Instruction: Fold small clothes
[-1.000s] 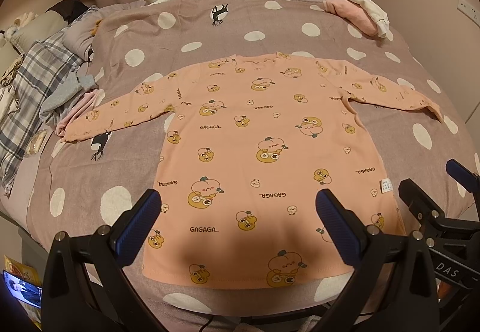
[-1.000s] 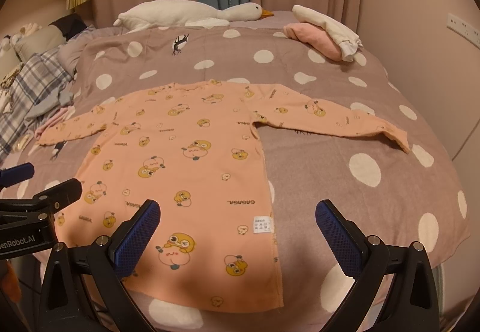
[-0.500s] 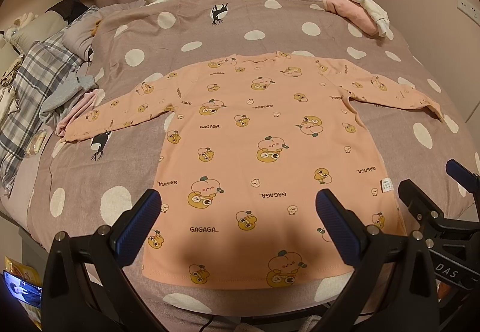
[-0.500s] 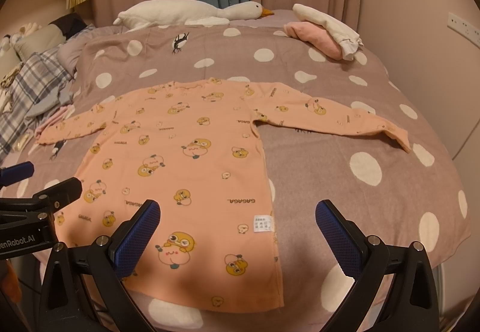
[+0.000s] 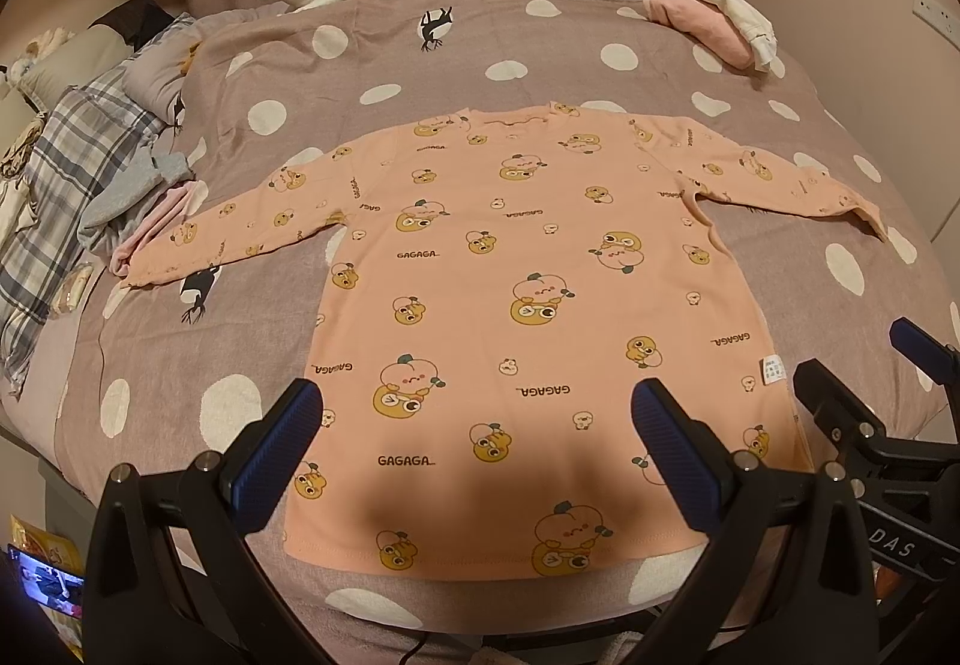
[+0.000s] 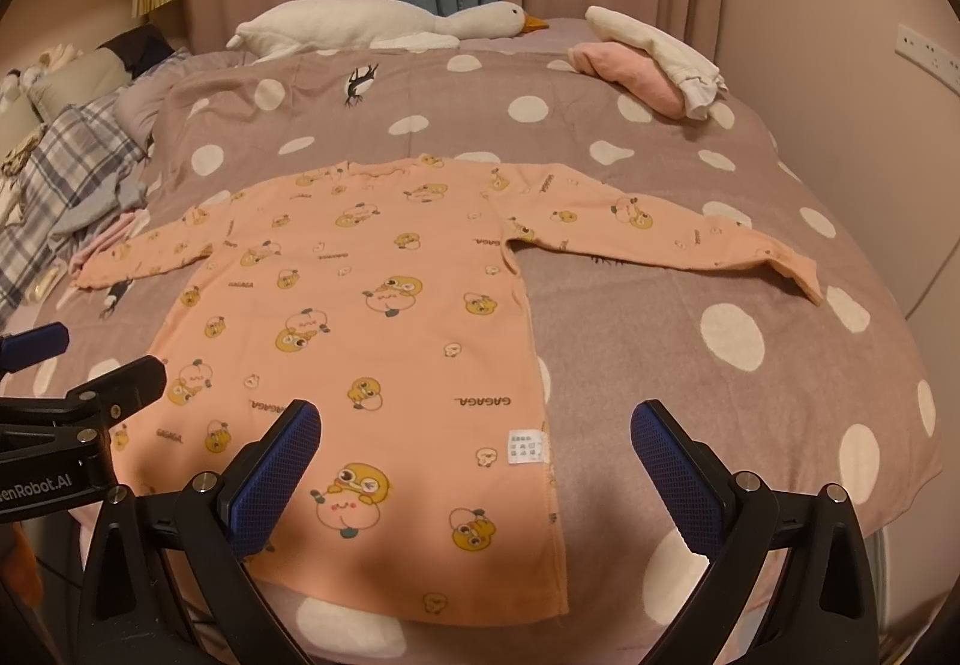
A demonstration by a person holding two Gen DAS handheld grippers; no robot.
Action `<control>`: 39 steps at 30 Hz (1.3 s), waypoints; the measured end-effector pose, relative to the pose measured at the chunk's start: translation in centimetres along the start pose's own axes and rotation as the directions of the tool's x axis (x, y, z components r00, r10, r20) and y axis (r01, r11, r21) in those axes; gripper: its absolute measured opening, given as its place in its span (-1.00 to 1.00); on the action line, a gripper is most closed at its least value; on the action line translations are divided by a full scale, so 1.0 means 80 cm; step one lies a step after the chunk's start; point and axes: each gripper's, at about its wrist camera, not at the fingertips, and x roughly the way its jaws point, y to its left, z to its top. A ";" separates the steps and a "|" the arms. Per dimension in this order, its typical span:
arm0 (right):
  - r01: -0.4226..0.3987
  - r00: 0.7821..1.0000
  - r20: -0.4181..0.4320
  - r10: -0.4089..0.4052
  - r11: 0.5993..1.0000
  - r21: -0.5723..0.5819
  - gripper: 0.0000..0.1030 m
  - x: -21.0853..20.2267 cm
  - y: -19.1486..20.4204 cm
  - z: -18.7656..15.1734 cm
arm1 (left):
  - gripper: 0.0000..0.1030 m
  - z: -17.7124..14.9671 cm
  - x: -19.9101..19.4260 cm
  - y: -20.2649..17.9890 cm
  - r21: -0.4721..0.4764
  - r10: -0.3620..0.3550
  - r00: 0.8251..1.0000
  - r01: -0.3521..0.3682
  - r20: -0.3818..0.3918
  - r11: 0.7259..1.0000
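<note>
Left wrist view: the peach long-sleeved shirt lies spread flat in the middle of the frame on a mauve bedspread with white polka dots, collar toward the top, hem toward the bottom, both sleeves stretched out to the sides. The left gripper fills the bottom of the frame with its blue-padded fingers spread wide apart and nothing between them; it appears above the shirt's hem area. At the lower right edge, part of the right gripper shows just beside the shirt's side seam.

In the right wrist view the shirt sits left of centre, its white care label near the seam at lower centre. The right gripper is likewise wide open and holds nothing, one pad over the shirt's lower corner and the other over bare bedspread.

A white goose plush lies across the top of the frame. A pink and white bundle of clothes rests at upper right. Plaid fabric and other garments are heaped along the left edge.
</note>
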 end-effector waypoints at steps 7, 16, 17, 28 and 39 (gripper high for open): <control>0.001 1.000 -0.001 -0.001 1.000 0.000 0.99 0.001 0.000 -0.001 | 1.00 0.000 -0.001 0.001 0.001 -0.002 1.000 0.002 0.002 1.000; -0.146 0.989 -0.013 0.147 0.985 0.089 0.99 0.017 -0.018 -0.010 | 1.00 0.002 0.040 0.017 -0.088 -0.115 0.991 0.108 -0.068 0.990; -0.212 0.976 -0.017 0.216 0.968 0.137 0.99 0.024 -0.028 -0.014 | 1.00 0.001 0.048 0.021 -0.108 -0.134 0.988 0.125 -0.080 0.986; -0.282 0.950 0.036 0.311 0.801 0.527 0.99 0.088 -0.170 -0.027 | 0.99 -0.006 0.117 0.045 -0.325 -0.381 0.912 0.318 -0.151 0.891; -0.198 0.978 0.114 0.173 0.613 0.765 0.98 0.142 -0.315 -0.004 | 0.99 0.034 0.130 0.033 -0.324 -0.442 0.893 0.396 -0.079 0.859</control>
